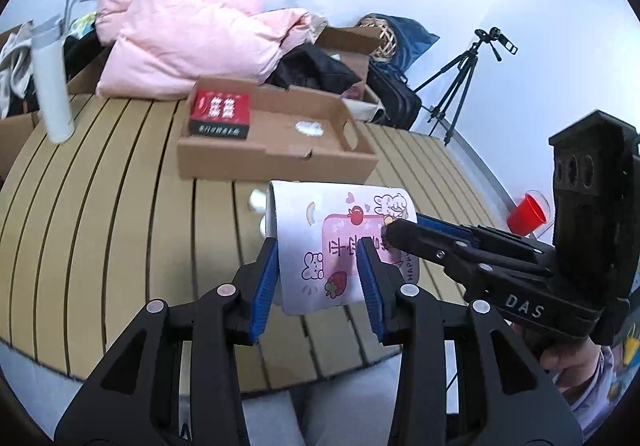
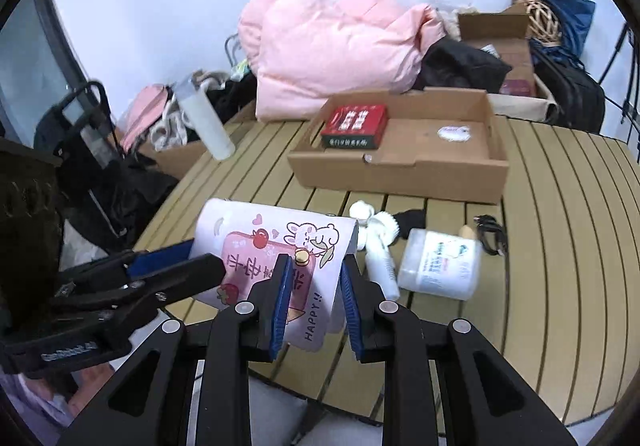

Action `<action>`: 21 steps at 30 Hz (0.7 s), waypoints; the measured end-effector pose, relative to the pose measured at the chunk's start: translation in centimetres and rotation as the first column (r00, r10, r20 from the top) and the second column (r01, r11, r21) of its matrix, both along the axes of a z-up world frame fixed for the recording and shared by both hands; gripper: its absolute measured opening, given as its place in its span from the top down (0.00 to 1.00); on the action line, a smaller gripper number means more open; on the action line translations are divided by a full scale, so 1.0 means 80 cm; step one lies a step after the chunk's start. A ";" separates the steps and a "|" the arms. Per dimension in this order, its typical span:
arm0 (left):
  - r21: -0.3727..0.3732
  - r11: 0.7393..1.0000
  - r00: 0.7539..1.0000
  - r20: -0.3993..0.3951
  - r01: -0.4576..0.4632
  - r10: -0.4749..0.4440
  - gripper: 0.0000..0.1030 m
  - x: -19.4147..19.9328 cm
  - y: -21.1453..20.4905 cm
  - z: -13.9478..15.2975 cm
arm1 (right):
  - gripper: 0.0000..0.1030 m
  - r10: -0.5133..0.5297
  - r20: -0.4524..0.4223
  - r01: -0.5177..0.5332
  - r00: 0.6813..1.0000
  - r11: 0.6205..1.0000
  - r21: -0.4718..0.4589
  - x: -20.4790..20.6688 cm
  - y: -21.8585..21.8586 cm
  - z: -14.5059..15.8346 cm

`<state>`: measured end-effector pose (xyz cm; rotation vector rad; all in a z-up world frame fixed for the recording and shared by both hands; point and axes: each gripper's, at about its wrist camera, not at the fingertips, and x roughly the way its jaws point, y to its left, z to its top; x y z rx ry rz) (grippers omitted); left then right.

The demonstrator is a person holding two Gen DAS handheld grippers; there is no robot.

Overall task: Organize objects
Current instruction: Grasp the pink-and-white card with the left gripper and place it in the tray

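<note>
"HAPPY !!" on the gift box (image 2: 276,246); "DAS" on the right claw (image 1: 394,232).

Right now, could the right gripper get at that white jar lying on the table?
Probably not yet. The right gripper is shut on the cartoon-printed box, shared with the left gripper. The white jar lies unobstructed just beyond it, so the path is free; the jaws aren't.

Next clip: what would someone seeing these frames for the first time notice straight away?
First, the white cartoon-printed pouch, held above the near edge of the slatted table by both the left tongs and the right tongs. Behind it sits an open cardboard tray with a red and black box in its left end. A puffy pink jacket is heaped at the table's far edge.
</note>
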<state>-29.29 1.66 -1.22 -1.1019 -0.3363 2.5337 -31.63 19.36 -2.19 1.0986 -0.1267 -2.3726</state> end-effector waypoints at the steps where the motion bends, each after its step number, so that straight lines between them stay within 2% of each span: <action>1: -0.002 1.000 1.000 -0.004 0.001 -0.001 0.66 -0.009 0.000 0.004 | 0.74 -0.003 -0.012 0.003 1.000 1.000 0.000 -0.004 0.002 0.007; 6: -0.011 0.999 0.999 -0.007 0.048 -0.048 0.66 -0.084 -0.005 0.029 | 0.74 0.003 -0.065 -0.001 0.998 0.999 0.034 -0.056 -0.003 0.035; 10: -0.007 0.999 0.998 0.046 0.039 -0.038 0.66 -0.173 -0.022 0.027 | 0.74 0.019 -0.040 -0.018 0.999 1.000 0.008 -0.140 -0.015 0.054; 12: -0.014 0.999 0.997 0.070 0.035 -0.033 0.66 -0.214 -0.030 0.015 | 0.74 0.030 -0.017 -0.029 0.999 0.999 0.016 -0.188 -0.029 0.049; 15: -0.044 0.999 0.991 0.131 0.009 -0.003 0.66 -0.267 -0.041 -0.021 | 0.74 0.045 0.048 -0.046 0.998 0.999 0.023 -0.239 -0.051 0.018; 18: -0.083 0.996 0.976 0.215 -0.021 0.039 0.67 -0.310 -0.050 -0.068 | 0.74 0.057 0.126 -0.063 0.990 0.997 0.043 -0.286 -0.073 -0.033; 21: -0.177 0.984 0.964 0.257 -0.021 0.067 0.67 -0.334 -0.046 -0.106 | 0.74 0.060 0.210 -0.076 0.976 0.995 0.065 -0.319 -0.091 -0.085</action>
